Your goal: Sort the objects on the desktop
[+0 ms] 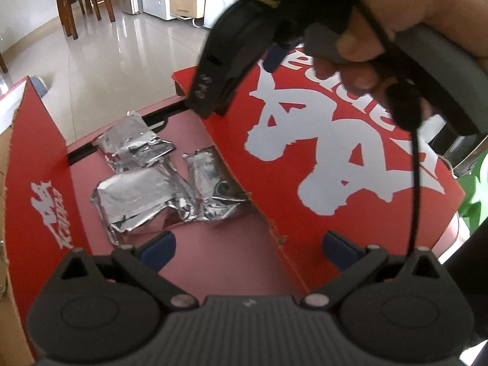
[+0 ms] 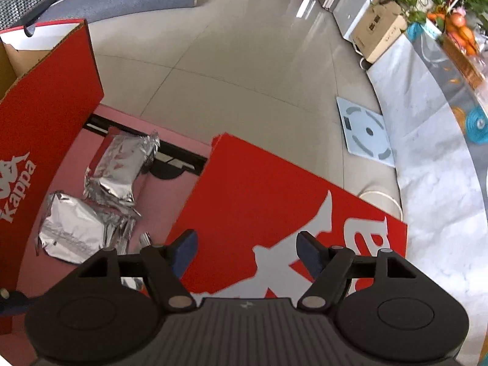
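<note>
Left tool (image 1: 248,245) and right tool (image 2: 245,248): jaws apart, holding nothing. 3 foil packets (image 1: 134,195) lie on pink tabletop (image 1: 231,244), between red box (image 2: 45,116) and red lid (image 2: 259,207).

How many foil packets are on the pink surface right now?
3. One foil packet lies farthest from the left gripper, a second nearest it, and a third is partly tucked under the red lid. More could hide beneath that lid.
</note>
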